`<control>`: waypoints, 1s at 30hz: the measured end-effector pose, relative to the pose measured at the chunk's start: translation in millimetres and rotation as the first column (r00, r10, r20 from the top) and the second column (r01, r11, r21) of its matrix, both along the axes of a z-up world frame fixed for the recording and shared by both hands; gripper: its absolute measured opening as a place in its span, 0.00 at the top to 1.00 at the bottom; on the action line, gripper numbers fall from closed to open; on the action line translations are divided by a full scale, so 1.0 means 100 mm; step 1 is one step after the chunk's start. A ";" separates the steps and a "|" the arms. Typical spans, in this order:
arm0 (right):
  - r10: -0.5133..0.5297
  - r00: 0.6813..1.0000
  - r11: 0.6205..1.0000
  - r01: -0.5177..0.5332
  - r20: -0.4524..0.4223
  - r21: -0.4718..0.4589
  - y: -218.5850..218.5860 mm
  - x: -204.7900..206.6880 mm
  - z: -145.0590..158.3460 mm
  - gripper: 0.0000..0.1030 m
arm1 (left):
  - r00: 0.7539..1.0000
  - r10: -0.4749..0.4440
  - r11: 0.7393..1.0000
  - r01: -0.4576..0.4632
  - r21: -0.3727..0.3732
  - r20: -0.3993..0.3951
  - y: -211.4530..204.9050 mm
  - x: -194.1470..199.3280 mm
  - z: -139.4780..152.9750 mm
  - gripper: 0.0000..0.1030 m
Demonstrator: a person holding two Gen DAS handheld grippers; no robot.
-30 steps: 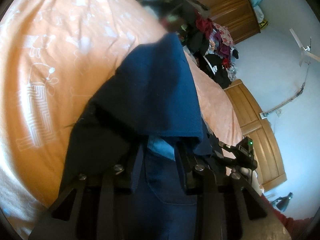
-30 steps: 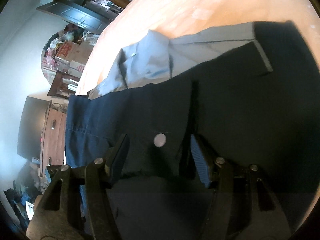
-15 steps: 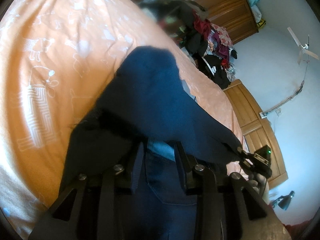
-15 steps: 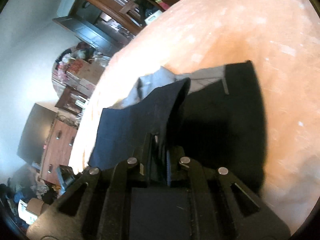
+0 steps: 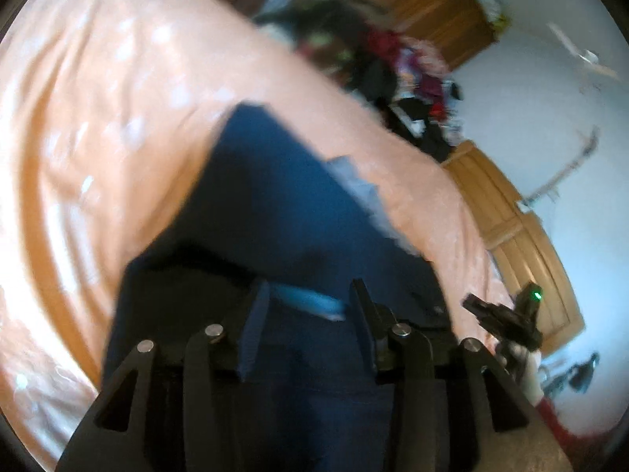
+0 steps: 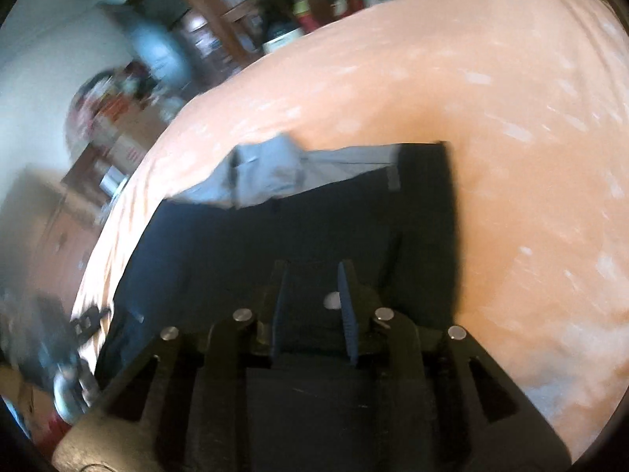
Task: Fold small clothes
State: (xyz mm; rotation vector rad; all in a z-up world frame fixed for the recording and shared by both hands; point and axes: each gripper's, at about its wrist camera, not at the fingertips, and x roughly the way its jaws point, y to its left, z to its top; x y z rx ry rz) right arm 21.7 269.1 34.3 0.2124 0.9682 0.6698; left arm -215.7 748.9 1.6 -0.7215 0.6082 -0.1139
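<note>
A dark navy garment [image 5: 283, 204] lies folded flat on the orange bed sheet [image 5: 98, 118]. Pale grey lining [image 6: 275, 173] sticks out along its far edge. My left gripper [image 5: 310, 314] is open over the near edge, with a light blue label [image 5: 310, 301] between its fingers. In the right wrist view the garment [image 6: 314, 228] lies flat on the sheet [image 6: 511, 118]. My right gripper [image 6: 312, 295] is partly open above it. A silver button [image 6: 332, 301] shows between the fingers, and nothing is gripped. Both views are blurred.
A pile of clothes [image 5: 393, 59] lies beyond the bed by a wooden wardrobe [image 5: 432, 0]. A wooden cabinet [image 5: 523, 244] is at the right. Cluttered shelves [image 6: 220, 31] and boxes [image 6: 125, 137] stand past the bed's far side.
The raised flap of the garment has come down and now lies flat. My right gripper, shut on the cloth half a second ago, has opened. My left gripper's fingers have spread slightly.
</note>
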 end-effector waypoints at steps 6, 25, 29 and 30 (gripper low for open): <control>0.077 0.988 0.995 -0.084 -0.131 -0.052 0.32 0.19 -0.65 0.77 | 0.989 0.014 0.996 0.000 0.089 -0.149 0.13 0.54 -0.14 0.43; -0.095 0.964 0.995 0.101 -0.250 0.014 -1.50 -1.62 -0.52 0.55 | 0.938 -0.128 0.990 0.141 0.018 -0.322 0.16 -0.97 -0.21 0.54; -0.076 0.959 0.997 0.082 -0.274 0.009 -1.55 -1.91 -0.61 0.55 | 0.952 -0.126 0.991 0.131 -0.003 -0.278 0.12 -1.41 -0.16 0.54; -0.072 0.958 0.997 0.080 -0.278 0.018 -1.53 -1.95 -0.62 0.55 | 0.954 -0.124 0.992 0.129 -0.001 -0.274 0.11 -1.49 -0.15 0.54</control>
